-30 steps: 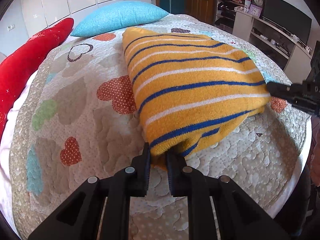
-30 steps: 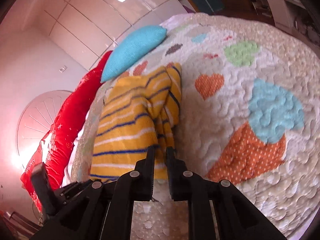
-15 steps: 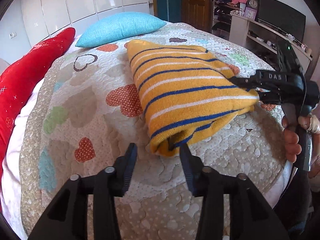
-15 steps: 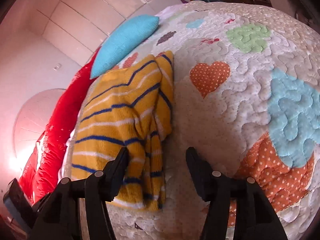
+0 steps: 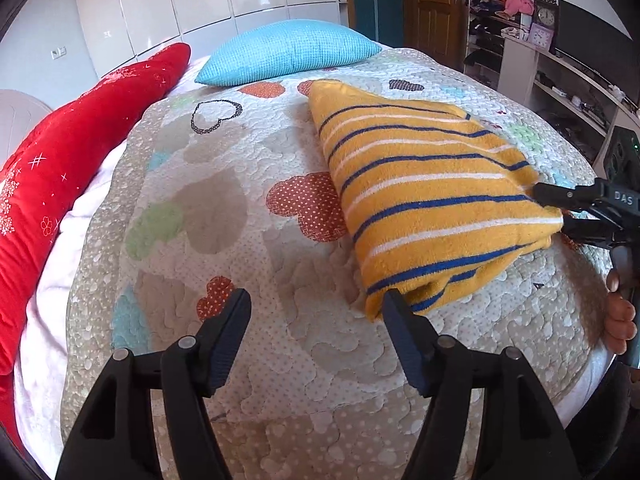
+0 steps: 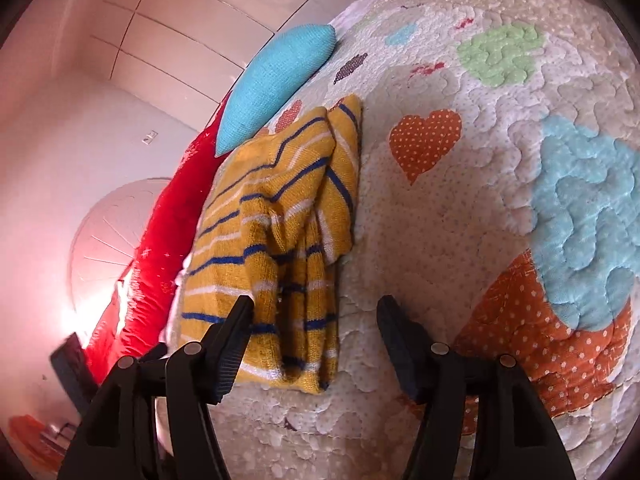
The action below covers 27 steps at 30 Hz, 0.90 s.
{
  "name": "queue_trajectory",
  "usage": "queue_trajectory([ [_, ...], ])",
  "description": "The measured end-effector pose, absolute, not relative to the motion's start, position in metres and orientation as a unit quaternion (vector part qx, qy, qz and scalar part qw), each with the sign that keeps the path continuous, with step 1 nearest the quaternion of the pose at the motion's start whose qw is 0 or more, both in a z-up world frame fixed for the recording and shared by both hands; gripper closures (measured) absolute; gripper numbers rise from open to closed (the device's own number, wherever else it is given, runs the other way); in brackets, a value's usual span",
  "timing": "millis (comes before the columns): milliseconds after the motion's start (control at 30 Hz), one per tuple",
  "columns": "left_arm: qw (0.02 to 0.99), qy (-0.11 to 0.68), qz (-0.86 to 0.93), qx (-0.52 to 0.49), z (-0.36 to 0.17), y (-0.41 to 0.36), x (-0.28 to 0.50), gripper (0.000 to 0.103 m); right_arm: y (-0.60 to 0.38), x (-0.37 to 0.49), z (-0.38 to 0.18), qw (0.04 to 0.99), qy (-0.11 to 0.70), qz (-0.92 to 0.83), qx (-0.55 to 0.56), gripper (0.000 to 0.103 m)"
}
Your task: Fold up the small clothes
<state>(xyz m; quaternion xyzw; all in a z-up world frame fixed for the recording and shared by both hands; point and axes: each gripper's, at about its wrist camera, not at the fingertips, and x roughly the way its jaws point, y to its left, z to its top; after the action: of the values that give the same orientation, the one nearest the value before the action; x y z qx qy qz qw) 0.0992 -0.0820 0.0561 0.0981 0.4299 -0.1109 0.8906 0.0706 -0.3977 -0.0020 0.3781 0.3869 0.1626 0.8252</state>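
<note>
The bed (image 5: 248,240) filled both views under a quilt patched w/ hearts; its near edge was cut off by the frame. A red cushion (image 5: 72,168) ran along the left side, a blue pillow (image 5: 288,50) at the head. Shelves (image 5: 560,80) at the far right were too small and cluttered to read. The folded sweater (image 5: 432,208) — yellow w/ blue and white stripes — lay flat on the quilt, right of centre, layers stacked unevenly at its right edge. The left gripper (image 5: 316,312) had jaws opening, nothing between them; its right finger just overlapped the sweater's near corner. The right gripper (image 6: 314,318) — jaws also opening — straddled the sweater's edge, pads not pressing. A hand (image 5: 620,320) showed only partly.
</note>
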Motion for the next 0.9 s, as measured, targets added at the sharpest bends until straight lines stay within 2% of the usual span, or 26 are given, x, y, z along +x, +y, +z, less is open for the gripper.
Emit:
queue_trajectory([
  [133,0.889,0.437,-0.110,0.085,0.054,-0.084,0.110,0.036,-0.415,0.074,-0.004,0.800,0.380,0.173,0.431,0.035],
  [333,0.890,0.435,-0.106,0.087,0.057,-0.089,0.122,0.034,-0.393,0.103,0.007,0.826,0.408,0.153,0.358,0.028],
  [500,0.891,0.431,-0.105,0.099,0.059,-0.093,0.129,0.034,-0.370,0.133,0.013,0.834,0.427,0.153,0.315,0.027],
  [900,0.889,0.435,-0.106,0.095,0.053,-0.094,0.140,0.030,-0.367,0.165,0.002,0.831,0.414,0.161,0.334,0.018],
])
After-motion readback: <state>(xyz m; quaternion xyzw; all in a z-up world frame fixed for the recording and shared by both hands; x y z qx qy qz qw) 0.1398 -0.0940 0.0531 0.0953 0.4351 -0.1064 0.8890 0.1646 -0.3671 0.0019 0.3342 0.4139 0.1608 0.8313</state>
